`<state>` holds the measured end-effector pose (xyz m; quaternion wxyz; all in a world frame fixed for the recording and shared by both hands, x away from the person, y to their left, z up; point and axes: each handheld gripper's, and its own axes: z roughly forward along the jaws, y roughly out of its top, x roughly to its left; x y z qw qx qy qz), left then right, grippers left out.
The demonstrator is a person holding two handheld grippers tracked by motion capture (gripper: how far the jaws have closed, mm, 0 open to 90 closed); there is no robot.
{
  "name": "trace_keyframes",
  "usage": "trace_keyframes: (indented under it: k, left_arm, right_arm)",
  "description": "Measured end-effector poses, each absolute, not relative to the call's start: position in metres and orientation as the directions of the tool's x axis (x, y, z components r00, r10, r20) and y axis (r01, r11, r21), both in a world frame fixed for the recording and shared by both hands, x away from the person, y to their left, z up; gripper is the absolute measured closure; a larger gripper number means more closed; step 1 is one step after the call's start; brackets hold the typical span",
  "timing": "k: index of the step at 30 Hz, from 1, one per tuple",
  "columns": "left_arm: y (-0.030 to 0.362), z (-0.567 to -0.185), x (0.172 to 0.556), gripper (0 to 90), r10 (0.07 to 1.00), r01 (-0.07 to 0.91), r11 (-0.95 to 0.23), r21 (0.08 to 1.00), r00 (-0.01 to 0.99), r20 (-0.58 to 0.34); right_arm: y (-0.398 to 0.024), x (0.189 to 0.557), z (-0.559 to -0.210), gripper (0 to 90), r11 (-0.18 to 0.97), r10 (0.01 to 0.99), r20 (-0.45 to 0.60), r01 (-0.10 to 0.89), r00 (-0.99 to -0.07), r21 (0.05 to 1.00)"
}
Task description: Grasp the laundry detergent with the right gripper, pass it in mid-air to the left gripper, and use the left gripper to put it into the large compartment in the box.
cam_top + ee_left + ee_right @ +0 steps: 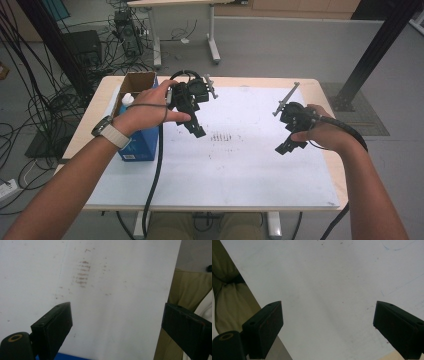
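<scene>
Even, soft light; slightly blurry close-ups.

An open brown cardboard box (138, 81) stands upright at ten o'clock on the surface, touching the blue carton (142, 142) at nine o'clock.

No text, label, brand, number or sign can be read in any of the views. The blue box (141, 145) at the left edge of the tabletop carries a pale patch of print low on its front face, but it is too small and blurred to make out. The white sheet (250, 165) covering the tabletop bears only rows of short dark smudges (221, 136) near its middle, seen reddish-brown in the left gripper view (82, 273); these are marks, not letters. A faint blue pen line (398, 247) on the sheet forms no character.
</scene>
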<state>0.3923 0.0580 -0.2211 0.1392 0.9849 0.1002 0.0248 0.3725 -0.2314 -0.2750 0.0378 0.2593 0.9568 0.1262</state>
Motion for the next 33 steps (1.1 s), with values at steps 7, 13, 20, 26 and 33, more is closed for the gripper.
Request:
trace_keyframes:
  k: [7, 13, 20, 26, 33]
  left_arm:
    - [0.052, -0.227, 0.39, 10.1, 0.191, 0.178, -0.942, 0.286, 0.981, 0.019]
    - [0.053, -0.231, 0.392, 10.2, 0.2, 0.187, -0.941, 0.283, 0.98, 0.018]
    - [0.052, -0.231, 0.391, 10.2, 0.197, 0.182, -0.942, 0.282, 0.98, 0.023]
    - [0.052, -0.232, 0.391, 10.4, 0.201, 0.187, -0.94, 0.284, 0.979, 0.02]
    - [0.052, -0.232, 0.391, 10.7, 0.203, 0.191, -0.943, 0.273, 0.979, 0.014]
  right_arm:
    - [-0.237, 0.369, -0.275, 8.9, 0.825, 0.52, -0.009, 0.499, -0.854, 0.266]
    - [-0.24, 0.37, -0.274, 8.7, 0.824, 0.521, -0.015, 0.498, -0.854, 0.271]
    - [-0.24, 0.371, -0.276, 8.6, 0.823, 0.52, -0.01, 0.498, -0.854, 0.273]
    - [-0.24, 0.371, -0.278, 8.7, 0.823, 0.521, -0.009, 0.499, -0.854, 0.272]
    - [-0.24, 0.37, -0.278, 8.6, 0.823, 0.519, -0.011, 0.497, -0.855, 0.274]
